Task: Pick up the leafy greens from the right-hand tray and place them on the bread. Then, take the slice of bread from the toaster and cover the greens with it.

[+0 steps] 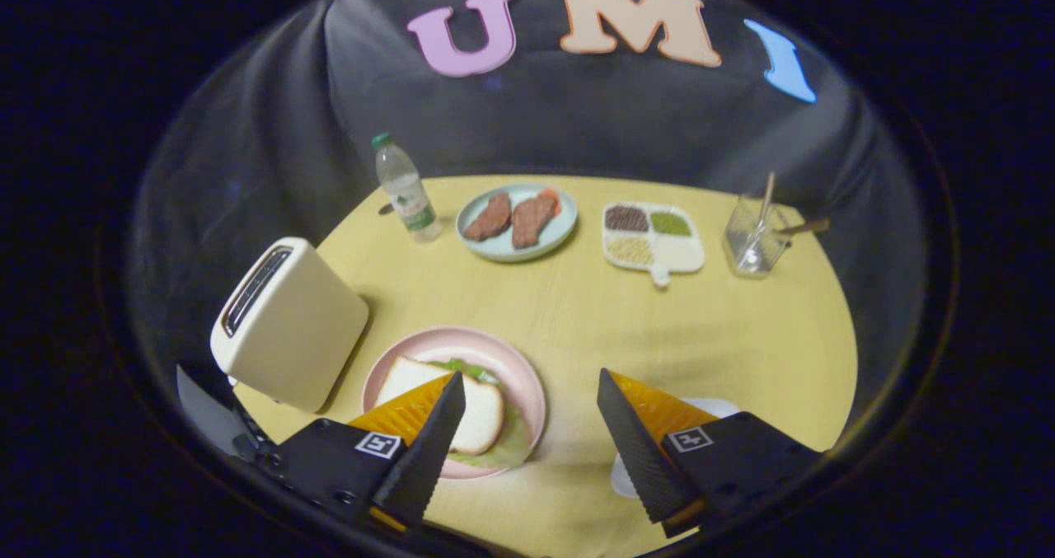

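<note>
Gripper [527, 410] hanging with its fingers wide apart, gripping nothing
I am seeing bread [474, 405] lying over leafy greens [503, 449] on the pink plate [519, 377], beside the toaster [288, 323]

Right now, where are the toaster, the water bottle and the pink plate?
toaster [288, 327], gripper view, its front face.
water bottle [404, 189], gripper view, mid-body.
pink plate [518, 375], gripper view, bare rim.

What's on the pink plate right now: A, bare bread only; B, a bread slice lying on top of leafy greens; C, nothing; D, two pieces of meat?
B: on the pink plate, a bread slice lies over the leafy greens, whose edges peek out around it; the hand-held gripper is open above the table.
</note>
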{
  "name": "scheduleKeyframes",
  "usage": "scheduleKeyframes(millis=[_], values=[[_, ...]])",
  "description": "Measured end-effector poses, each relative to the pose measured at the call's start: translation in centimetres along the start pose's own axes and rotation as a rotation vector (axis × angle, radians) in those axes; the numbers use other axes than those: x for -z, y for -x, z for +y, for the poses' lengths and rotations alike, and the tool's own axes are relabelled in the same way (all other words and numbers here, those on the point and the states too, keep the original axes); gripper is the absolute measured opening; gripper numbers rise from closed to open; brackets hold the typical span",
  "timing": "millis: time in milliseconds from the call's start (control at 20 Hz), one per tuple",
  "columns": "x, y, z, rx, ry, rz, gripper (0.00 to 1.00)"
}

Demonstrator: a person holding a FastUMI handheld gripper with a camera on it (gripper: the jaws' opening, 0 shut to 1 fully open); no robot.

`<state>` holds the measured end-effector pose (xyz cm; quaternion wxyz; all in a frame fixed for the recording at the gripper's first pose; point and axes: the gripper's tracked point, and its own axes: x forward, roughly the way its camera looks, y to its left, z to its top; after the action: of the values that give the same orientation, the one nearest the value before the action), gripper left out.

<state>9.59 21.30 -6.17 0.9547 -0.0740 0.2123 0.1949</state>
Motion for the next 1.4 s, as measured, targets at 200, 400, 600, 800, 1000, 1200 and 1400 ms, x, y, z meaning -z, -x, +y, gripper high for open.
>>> scheduleKeyframes(millis=[200,400,600,800,1000,1200,1400], values=[[-6.9,5.1,-4.0,0.120,0.035,-0.286,1.00],[-12.5,10.6,-6.7,0.190,0.039,-0.544,1.00],[-15.1,15.7,-9.0,0.272,0.061,-0.728,1.00],[-12.8,18.2,-9.7,0.329,0.041,-0.781,1.00],[-11.0,19.4,-10.5,0.355,0.024,-0.779,1.00],[-9.6,19.0,-10.3,0.324,-0.042,-0.755,1.00],[-9.1,18.7,-10.6,0.311,-0.034,-0.743,1.00]])
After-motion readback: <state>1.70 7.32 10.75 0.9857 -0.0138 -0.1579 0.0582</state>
